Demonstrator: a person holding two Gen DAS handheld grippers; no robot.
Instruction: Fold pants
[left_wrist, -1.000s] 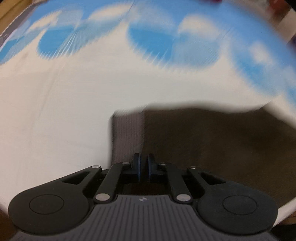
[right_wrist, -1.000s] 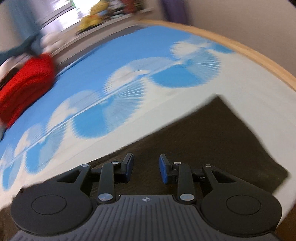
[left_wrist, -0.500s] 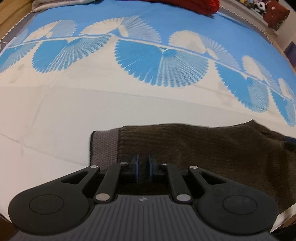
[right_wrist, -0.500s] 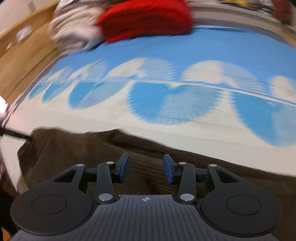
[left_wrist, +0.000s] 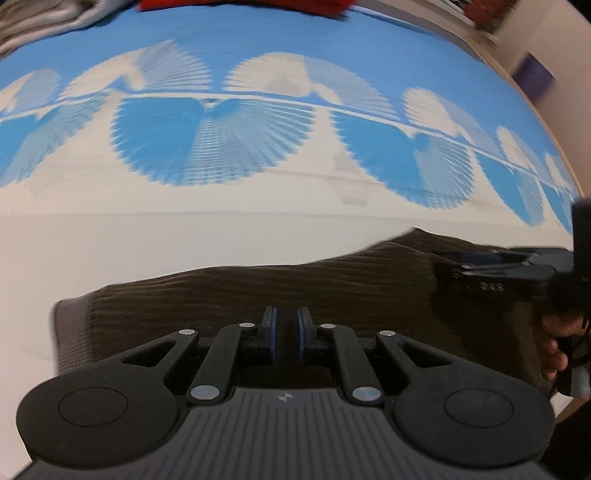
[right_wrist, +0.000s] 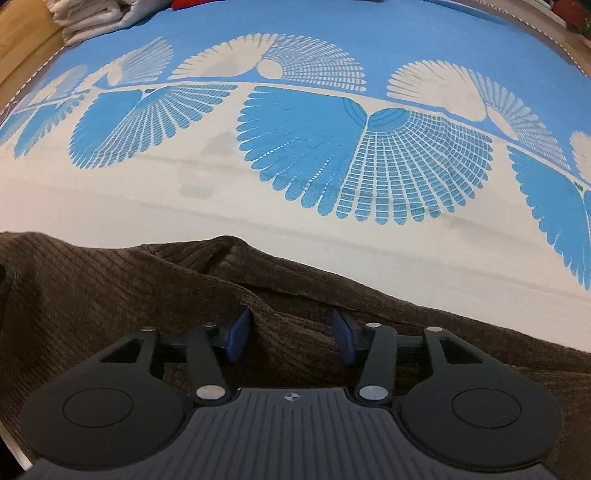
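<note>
Dark brown corduroy pants (left_wrist: 295, 284) lie on a bed, with a grey ribbed waistband (left_wrist: 70, 332) at the left end. My left gripper (left_wrist: 285, 334) is over the pants near the waistband, its jaws almost together with brown fabric in the narrow gap. In the right wrist view the pants (right_wrist: 110, 295) are rumpled, with a raised fold running between the fingers. My right gripper (right_wrist: 291, 334) is open and sits low over that fold. The right gripper also shows in the left wrist view (left_wrist: 491, 269), at the right.
The bedspread (right_wrist: 295, 129) is blue and cream with a fan pattern. Folded white cloth (right_wrist: 96, 18) and a red garment (left_wrist: 240, 5) lie at the far edge. A wooden bed frame (left_wrist: 517, 74) runs along the right.
The left gripper has moved to the right along the pants, away from the waistband, and its jaws have parted slightly. The right gripper has opened wider and now straddles a fold. The right gripper has come into the left view.
</note>
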